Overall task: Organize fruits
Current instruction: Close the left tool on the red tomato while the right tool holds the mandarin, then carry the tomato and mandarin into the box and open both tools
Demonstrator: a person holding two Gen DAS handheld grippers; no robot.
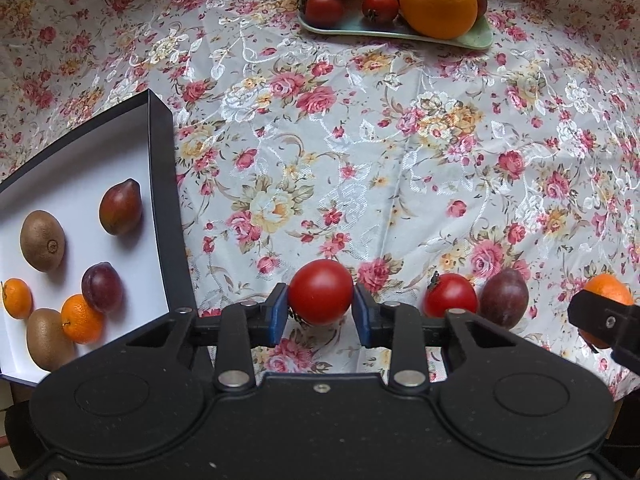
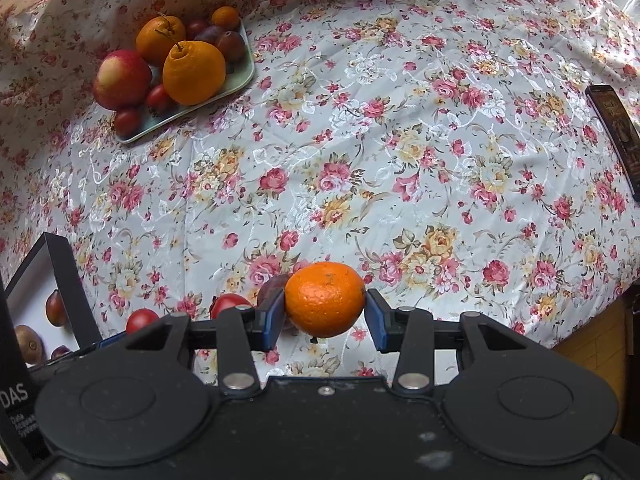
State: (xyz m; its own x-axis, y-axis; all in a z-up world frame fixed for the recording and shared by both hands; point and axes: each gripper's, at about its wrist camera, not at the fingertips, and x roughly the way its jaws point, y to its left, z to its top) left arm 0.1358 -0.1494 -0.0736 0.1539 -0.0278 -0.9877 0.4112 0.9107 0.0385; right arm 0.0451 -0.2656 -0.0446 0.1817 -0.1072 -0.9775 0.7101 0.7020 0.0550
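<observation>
My left gripper (image 1: 320, 306) is shut on a red tomato (image 1: 320, 290) just right of the dark-rimmed white box (image 1: 162, 184). The box holds two kiwis (image 1: 42, 246), two mandarins (image 1: 82, 318) and two dark plums (image 1: 102, 287). On the cloth to the right lie another tomato (image 1: 450, 295) and a plum (image 1: 505, 297). My right gripper (image 2: 326, 312) is shut on a mandarin (image 2: 325, 299), with the plum (image 2: 272, 290) and a tomato (image 2: 230, 304) just behind and to its left. In the left wrist view a right finger (image 1: 600, 318) covers part of that mandarin (image 1: 608, 290).
A pale green tray (image 2: 240, 76) at the back holds large oranges, an apple, small tomatoes and plums. A dark flat object (image 2: 614, 132) lies at the right side of the flowered tablecloth (image 2: 360, 160). The table's edge runs at the lower right (image 2: 580, 328).
</observation>
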